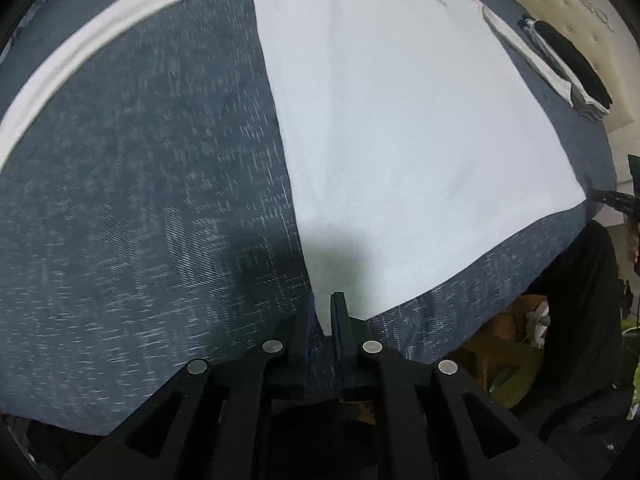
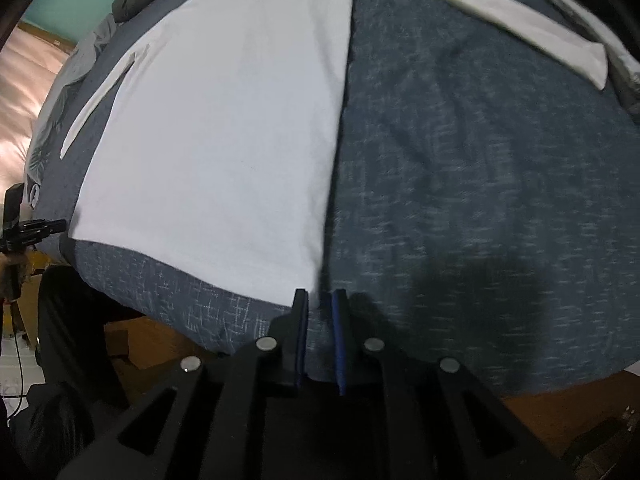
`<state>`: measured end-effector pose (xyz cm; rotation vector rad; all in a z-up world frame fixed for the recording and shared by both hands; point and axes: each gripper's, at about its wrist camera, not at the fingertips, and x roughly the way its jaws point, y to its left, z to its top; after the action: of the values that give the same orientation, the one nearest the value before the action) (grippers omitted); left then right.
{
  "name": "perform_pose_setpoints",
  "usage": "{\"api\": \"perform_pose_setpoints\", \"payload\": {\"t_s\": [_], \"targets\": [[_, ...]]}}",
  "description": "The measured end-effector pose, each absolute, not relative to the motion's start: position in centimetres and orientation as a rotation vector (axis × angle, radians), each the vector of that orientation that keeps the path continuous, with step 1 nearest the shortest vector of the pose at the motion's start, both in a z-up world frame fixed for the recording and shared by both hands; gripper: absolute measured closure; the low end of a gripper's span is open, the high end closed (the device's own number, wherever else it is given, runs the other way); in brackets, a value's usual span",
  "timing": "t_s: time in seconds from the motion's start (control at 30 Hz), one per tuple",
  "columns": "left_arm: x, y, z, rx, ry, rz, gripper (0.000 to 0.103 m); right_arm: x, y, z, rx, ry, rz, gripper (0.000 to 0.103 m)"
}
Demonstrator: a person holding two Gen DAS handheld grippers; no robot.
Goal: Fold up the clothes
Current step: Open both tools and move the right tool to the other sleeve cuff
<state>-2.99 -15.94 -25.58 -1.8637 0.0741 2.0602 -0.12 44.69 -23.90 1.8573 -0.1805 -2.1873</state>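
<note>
Shirt (image 1: 400, 128) white, smooth, flat on heathered blue bedspread (image 1: 140, 200); both hand-held grippers narrowly parted, empty.

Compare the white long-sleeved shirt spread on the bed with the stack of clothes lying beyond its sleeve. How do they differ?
1. The white shirt lies flat and unfolded, sleeves stretched out; the stack of clothes is already folded.
2. The shirt is all white with a small chest print; the stack has black on top, over grey and white layers.
3. The shirt covers far more of the bed than the stack.
Both rest on the blue bedcover.
</note>
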Motion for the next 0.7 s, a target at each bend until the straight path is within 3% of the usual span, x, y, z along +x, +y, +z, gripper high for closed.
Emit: {"api": "perform_pose_setpoints", "payload": {"t_s": [0.1, 0.2, 0.47, 0.7], "targets": [[-4.3, -16.4, -23.8, -1.815, 0.026, 2.110, 0.084, -0.8, 45.7, -22.8, 1.803, -0.226, -2.222, 0.090], [-6.0, -16.5, -23.0, -1.783, -0.024, 2.150, 0.083, -1.8, 44.9, -22.9, 1.782, -0.247, -2.218, 0.085], [-7.0, -16.1, -24.2, -1.761, -0.074, 2.152, 0.082, -2.0, 41.5, -26.9, 1.906, -0.159, -2.119, 0.085], [-8.3, -14.9, -22.6, -1.671, -0.130, 2.219, 0.076, -2.6, 44.7, -24.2, 1.817, -0.263, -2.210, 0.085]]}}
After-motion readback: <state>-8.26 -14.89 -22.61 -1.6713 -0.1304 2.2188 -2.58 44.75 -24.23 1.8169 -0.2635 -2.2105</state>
